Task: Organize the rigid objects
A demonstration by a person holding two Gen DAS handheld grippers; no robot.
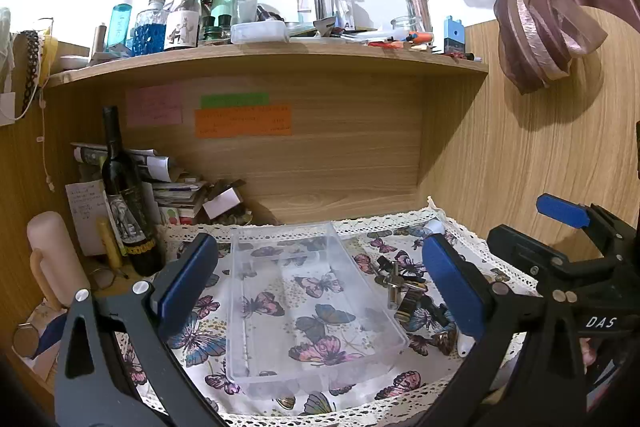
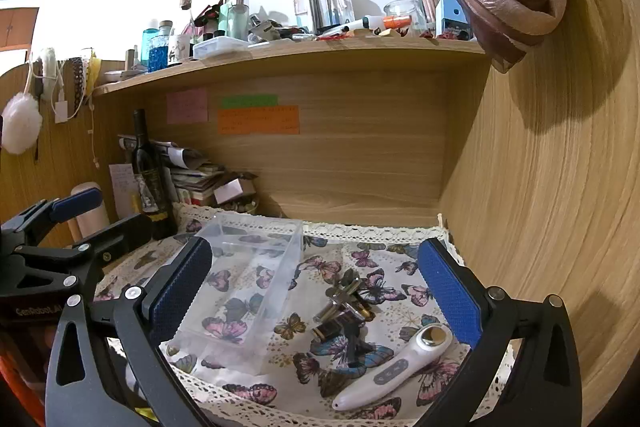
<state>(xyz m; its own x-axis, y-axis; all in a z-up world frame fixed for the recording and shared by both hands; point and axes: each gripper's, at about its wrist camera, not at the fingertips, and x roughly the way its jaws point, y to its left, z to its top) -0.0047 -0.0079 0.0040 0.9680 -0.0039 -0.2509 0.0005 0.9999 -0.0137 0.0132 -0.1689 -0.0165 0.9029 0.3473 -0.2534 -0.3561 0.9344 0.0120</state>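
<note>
Keys (image 2: 346, 301) and white wand (image 2: 394, 367) lying loose on butterfly cloth (image 2: 384, 267) beside empty clear bin (image 2: 244, 291), both grippers (image 1: 320, 283) (image 2: 316, 291) wide and holding nothing; apparently pre-pick, needing right one lowered astride keys.

The clear tray (image 1: 316, 303) takes up the middle of the butterfly cloth (image 2: 400, 267), with open cloth behind the small metal pieces (image 2: 344, 307) toward the right back corner. A wine bottle (image 1: 124, 203) and stacked papers (image 1: 176, 187) block the left back corner; the shelf (image 1: 280, 61) overhangs above.
</note>
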